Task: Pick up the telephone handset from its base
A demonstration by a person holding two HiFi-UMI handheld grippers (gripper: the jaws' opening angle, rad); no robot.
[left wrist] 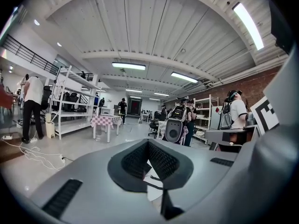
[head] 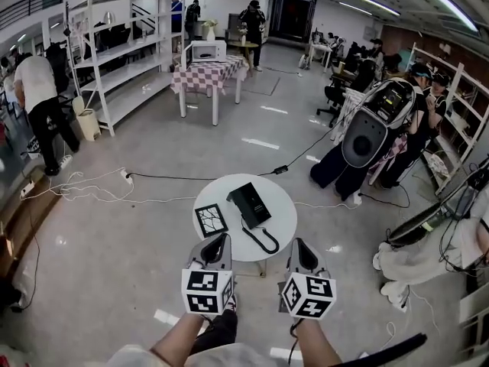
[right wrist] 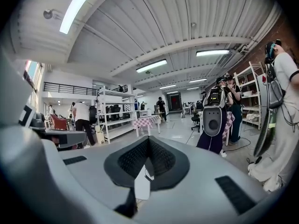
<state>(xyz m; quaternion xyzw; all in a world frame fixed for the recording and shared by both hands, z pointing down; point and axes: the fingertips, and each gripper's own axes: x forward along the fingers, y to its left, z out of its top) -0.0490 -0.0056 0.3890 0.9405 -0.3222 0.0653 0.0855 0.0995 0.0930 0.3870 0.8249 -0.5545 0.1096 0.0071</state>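
A black telephone (head: 248, 203) stands on a small round white table (head: 284, 205), the handset lying on its base and a coiled cord (head: 264, 240) trailing toward me. My left gripper (head: 216, 241) hovers over the table's near left edge, its jaws shut and empty. My right gripper (head: 302, 247) hangs at the near right edge, also shut on nothing. Both are short of the phone. In the left gripper view the left gripper (left wrist: 148, 142) has its jaws meeting, with a sliver of white table below. The right gripper view shows the right gripper (right wrist: 148, 139) likewise.
A framed card with a black pattern (head: 211, 219) lies on the table left of the phone. Cables (head: 99, 183) run across the floor behind it. A black-and-white robot shell (head: 368, 132) and seated people are at the right, shelves (head: 114, 60) and a checkered table (head: 206, 75) farther back.
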